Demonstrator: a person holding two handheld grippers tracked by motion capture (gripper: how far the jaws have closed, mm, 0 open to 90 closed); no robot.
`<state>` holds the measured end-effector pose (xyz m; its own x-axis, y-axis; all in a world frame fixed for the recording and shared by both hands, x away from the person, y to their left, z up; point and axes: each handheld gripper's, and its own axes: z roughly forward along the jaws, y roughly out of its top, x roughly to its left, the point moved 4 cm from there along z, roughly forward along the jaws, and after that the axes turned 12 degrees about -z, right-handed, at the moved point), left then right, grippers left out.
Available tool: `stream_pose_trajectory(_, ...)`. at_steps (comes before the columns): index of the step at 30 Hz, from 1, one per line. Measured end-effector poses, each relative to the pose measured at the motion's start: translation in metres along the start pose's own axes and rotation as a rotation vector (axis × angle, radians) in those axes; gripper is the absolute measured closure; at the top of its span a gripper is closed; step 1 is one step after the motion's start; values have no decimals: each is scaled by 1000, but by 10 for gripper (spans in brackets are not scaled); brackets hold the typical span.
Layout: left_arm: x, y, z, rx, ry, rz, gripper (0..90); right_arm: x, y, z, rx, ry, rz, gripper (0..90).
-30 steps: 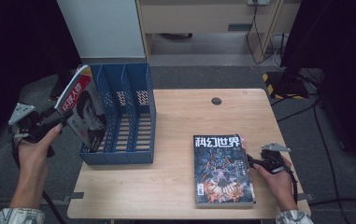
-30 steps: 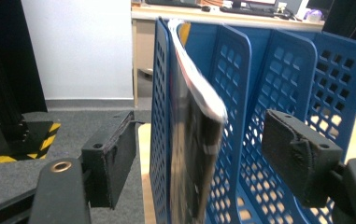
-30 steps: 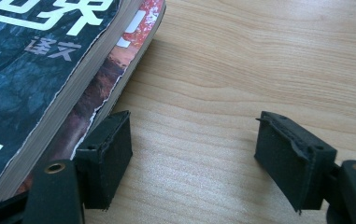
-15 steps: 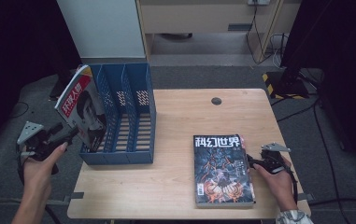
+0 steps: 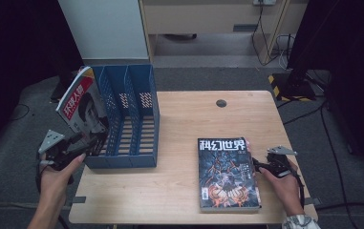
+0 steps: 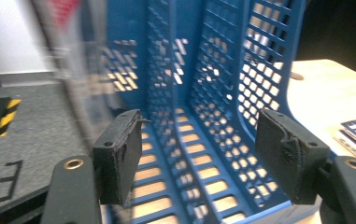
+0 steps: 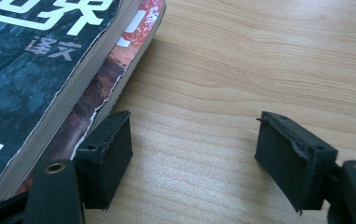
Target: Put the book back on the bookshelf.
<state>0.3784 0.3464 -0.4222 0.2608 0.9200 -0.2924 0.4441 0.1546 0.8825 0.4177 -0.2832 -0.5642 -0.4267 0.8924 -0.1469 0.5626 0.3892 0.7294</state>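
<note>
Leaning in the blue rack (image 5: 136, 119), the magazine (image 5: 81, 107) stands just beyond the open, empty left tool (image 5: 91, 143).

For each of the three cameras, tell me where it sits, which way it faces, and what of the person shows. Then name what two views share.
High view: above the person's side, looking forward and down on the table; both forearms, left gripper and right gripper show.
Left gripper view: on the left gripper, facing into the blue rack; open jaws show.
Right gripper view: on the right gripper, looking down at bare wood beside the magazines; open jaws show.
Shared: rack and magazines also appear in the high view.
</note>
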Motion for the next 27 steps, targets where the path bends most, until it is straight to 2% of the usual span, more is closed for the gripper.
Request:
stream_pose_trajectory(4,-18,-6,14,22,-38,12,316,-1,0,0,5,-5,5,233)
stream_pose_trajectory(5,-18,-6,14,22,-38,12,315,-2,0,0,9,-4,2,215)
stream_pose_trajectory(6,-30,-9,22,35,-60,18,314,-2,0,1,14,-8,7,197)
stream_pose_trajectory(9,-47,-13,33,62,-91,38,310,-6,-1,-1,32,-23,11,180)
stream_pose_trajectory(11,-59,-15,40,77,-110,52,308,-8,-1,-2,24,-41,13,174)
stream_pose_trajectory(13,-70,-17,47,90,-129,66,307,-9,0,-5,14,-42,21,206)
stream_pose_trajectory(14,-70,-17,47,90,-129,66,306,-9,0,-5,14,-42,21,206)
stream_pose_trajectory(16,-86,-21,59,114,-155,76,303,-8,4,-10,-10,-32,21,274)
stream_pose_trajectory(18,-96,-24,67,131,-170,85,302,-6,9,-15,-45,-18,13,317)
stream_pose_trajectory(19,-96,-24,67,131,-170,85,301,-4,11,-18,-58,-11,6,338)
stream_pose_trajectory(20,-106,-29,76,149,-184,93,301,-2,14,-20,-73,-3,6,358)
stream_pose_trajectory(22,-117,-33,84,165,-199,99,300,0,18,-25,-105,13,-4,388)
stream_pose_trajectory(23,-117,-33,84,165,-199,99,299,0,18,-25,-105,13,-4,388)
stream_pose_trajectory(24,-123,-35,89,171,-207,99,298,4,22,-29,-132,31,-6,418)
stream_pose_trajectory(25,-128,-37,93,177,-215,98,298,4,22,-29,-132,31,-6,418)
stream_pose_trajectory(26,-139,-41,102,191,-231,101,297,7,24,-31,-150,51,-16,436)
stream_pose_trajectory(27,-145,-43,106,198,-238,106,297,9,25,-32,-154,62,-16,443)
